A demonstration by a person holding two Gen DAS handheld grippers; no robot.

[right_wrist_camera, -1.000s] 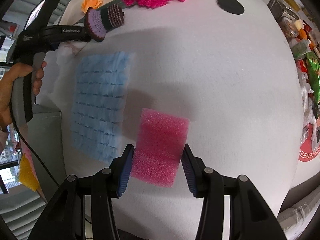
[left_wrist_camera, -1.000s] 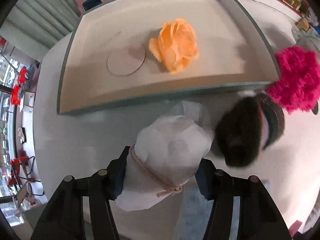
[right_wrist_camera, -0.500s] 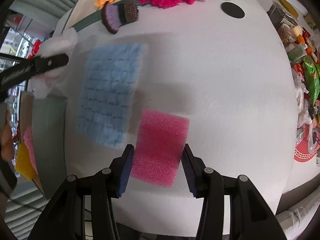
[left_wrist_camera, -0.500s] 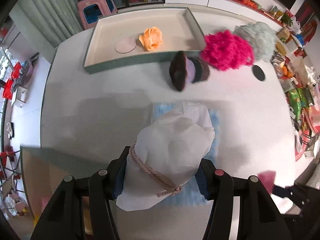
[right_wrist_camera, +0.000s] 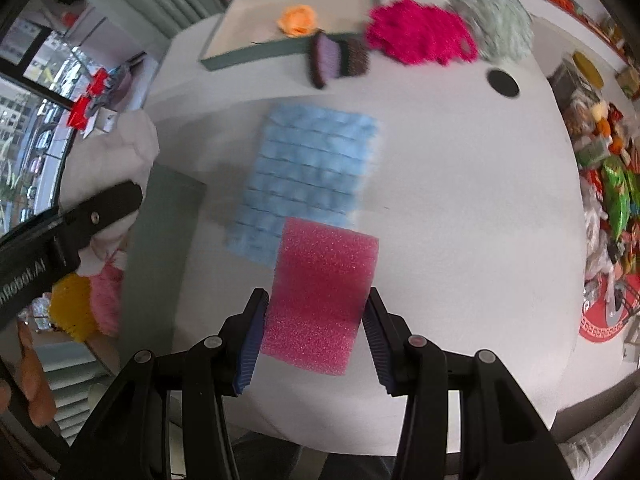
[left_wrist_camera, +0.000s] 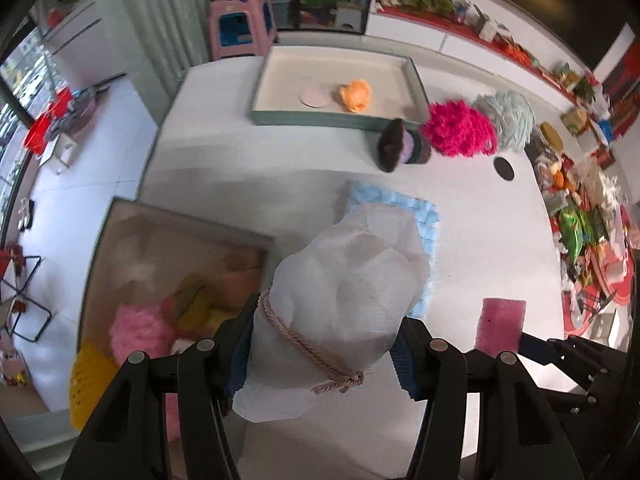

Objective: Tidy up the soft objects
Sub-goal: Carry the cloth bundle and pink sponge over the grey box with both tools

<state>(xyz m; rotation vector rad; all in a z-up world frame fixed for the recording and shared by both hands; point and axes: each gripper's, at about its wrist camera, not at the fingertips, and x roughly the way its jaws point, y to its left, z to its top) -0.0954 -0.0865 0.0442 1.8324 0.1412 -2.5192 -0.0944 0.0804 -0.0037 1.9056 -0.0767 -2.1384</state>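
My left gripper (left_wrist_camera: pixel 322 342) is shut on a white cloth pouch (left_wrist_camera: pixel 344 296) tied with a beige cord, held high above the white table (left_wrist_camera: pixel 480 240). Below and left of it lies a box (left_wrist_camera: pixel 120 216) with pink and yellow fluffy things (left_wrist_camera: pixel 132 332) inside. My right gripper (right_wrist_camera: pixel 316 336) is shut on a pink foam sponge (right_wrist_camera: pixel 322 292), lifted over the table's near side. That sponge (left_wrist_camera: pixel 500 326) shows in the left wrist view too. The pouch (right_wrist_camera: pixel 120 148) and the left gripper's side appear at the left of the right wrist view.
A blue quilted cloth (right_wrist_camera: pixel 308 176) lies flat mid-table. At the far edge stand a tray (left_wrist_camera: pixel 336 118) with an orange flower (left_wrist_camera: pixel 355 95), a dark knitted hat (left_wrist_camera: pixel 404 146), a magenta fluffy ball (left_wrist_camera: pixel 458 128) and a pale one (left_wrist_camera: pixel 510 118). Snack packets (right_wrist_camera: pixel 616 192) crowd the right.
Both grippers have risen with their loads. The left one pulled back from the far tray toward the near-left box, which has come into view. The right view shifted left over the blue cloth.
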